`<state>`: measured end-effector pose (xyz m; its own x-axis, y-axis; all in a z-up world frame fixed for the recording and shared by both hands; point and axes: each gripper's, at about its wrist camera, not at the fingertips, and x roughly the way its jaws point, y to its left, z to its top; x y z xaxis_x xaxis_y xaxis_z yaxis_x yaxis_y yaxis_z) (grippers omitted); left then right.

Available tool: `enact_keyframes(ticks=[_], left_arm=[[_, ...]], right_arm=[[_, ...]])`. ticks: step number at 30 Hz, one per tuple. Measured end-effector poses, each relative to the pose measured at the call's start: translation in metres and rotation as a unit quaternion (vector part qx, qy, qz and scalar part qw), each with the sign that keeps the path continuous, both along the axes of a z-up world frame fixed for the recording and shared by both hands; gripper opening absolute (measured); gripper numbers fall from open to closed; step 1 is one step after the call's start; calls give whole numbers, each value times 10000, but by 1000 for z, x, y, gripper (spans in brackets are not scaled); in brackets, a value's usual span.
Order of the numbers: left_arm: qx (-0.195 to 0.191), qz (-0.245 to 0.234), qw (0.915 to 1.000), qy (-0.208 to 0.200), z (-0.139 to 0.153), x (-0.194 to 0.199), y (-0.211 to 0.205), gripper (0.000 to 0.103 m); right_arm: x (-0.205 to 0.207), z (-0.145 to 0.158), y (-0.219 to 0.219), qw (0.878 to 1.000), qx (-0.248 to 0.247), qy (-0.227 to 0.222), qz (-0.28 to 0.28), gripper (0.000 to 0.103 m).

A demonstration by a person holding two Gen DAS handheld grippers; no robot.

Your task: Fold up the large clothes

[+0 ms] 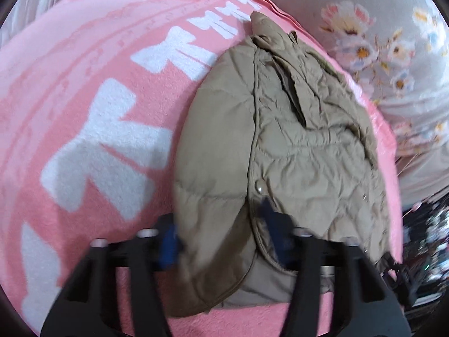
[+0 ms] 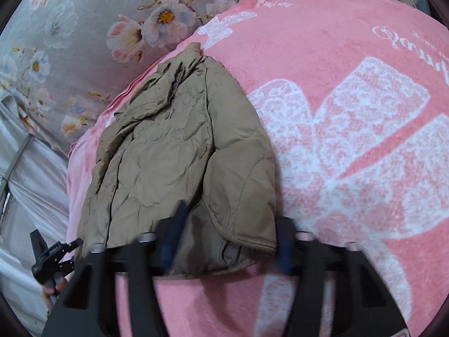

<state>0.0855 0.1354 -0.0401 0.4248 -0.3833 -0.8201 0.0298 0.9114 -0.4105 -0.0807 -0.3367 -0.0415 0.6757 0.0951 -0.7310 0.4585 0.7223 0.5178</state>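
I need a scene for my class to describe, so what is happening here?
A person with a gripper in each hand is folding a tan jacket on a pink blanket. The jacket lies folded into a narrow bundle. The left gripper and right gripper sit at its near edge, fingers on either side of the cloth. Whether they pinch it is unclear. Floral bedding lies beyond.

A tan quilted jacket (image 1: 280, 146) is seen lying folded on a pink blanket (image 1: 92, 64) printed with large white letters. Its near hem is straddled by the left gripper (image 1: 221, 238), whose blurred blue-padded jaws stand apart on either side of the fabric. A grey flowered bedsheet (image 1: 378, 50) is spread beyond the blanket's edge.
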Motion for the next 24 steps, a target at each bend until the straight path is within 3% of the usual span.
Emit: enact_keyframes(ticks=[1, 2, 4, 10, 16, 19, 24], left_arm=[[-74, -30, 10000, 16, 2, -3, 1, 19], [-89, -40, 10000, 3, 4, -5, 2, 9], [-144, -66, 9998, -110, 13, -12, 4, 5], [-432, -88, 9976, -528, 56, -41, 20, 2], [-647, -51, 9922, -1068, 117, -98, 51, 2], [-721, 16, 9861, -1495, 156, -124, 66, 2], [-762, -42, 9689, -2356, 220, -143, 66, 3]], right_arm=[[1, -1, 1, 10000, -18, 57, -17, 14], [-1, -1, -1, 10000, -31, 62, -51, 11], [-5, 5, 2, 9999, -89, -46, -49, 5], [-35, 53, 18, 9964, -572, -628, 59, 3], [-92, 122, 41, 9797, -1343, -1435, 399, 3], [-119, 158, 51, 9676, -1584, -1895, 520, 3], [-137, 211, 48, 9506, -1699, -2568, 397, 3]])
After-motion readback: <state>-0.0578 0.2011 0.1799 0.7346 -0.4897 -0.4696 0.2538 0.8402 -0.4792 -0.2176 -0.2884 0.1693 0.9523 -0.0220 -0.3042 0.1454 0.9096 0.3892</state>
